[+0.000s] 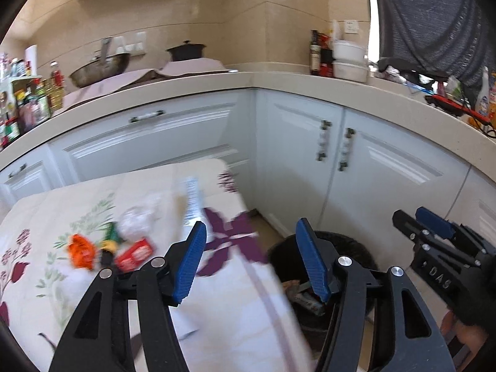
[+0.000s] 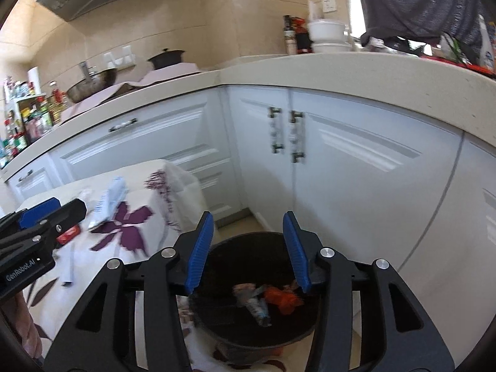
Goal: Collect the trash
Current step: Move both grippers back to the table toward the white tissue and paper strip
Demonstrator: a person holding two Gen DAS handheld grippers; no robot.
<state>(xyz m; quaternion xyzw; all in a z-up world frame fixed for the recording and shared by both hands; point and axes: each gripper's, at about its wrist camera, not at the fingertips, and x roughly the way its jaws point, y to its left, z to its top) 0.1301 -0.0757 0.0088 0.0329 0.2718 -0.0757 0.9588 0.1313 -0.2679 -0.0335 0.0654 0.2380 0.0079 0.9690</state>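
A: Both grippers over the bin rn. Right gripper hangs right above its mouth, jaws apart, nothing between the pads. Left gripper sits over the table-side rim of the bin, jaws also apart, empty.

B: So the step looks like a swing back to the table for more?

A: I'd say so. To do it well: keep jaws wide on the way over, come down on one piece at a time, pinch the middle of it, lift clear of the cloth before crossing to the bin, and let go only once fully above the mouth.

B: Count pls.

A: On the table, left of the bin: 1 orange wrapper, 1 red packet, 1 clear crumpled plastic, 1 long white-blue wrapper, plus a green-yellow scrap. Blurry, so approx 5.

B: And inside the bin?

A: 1 orange wrapper, at least 1 silvery wrapper. Rest too dark to tell.

B: Bins?

A: 1. Grippers 2.
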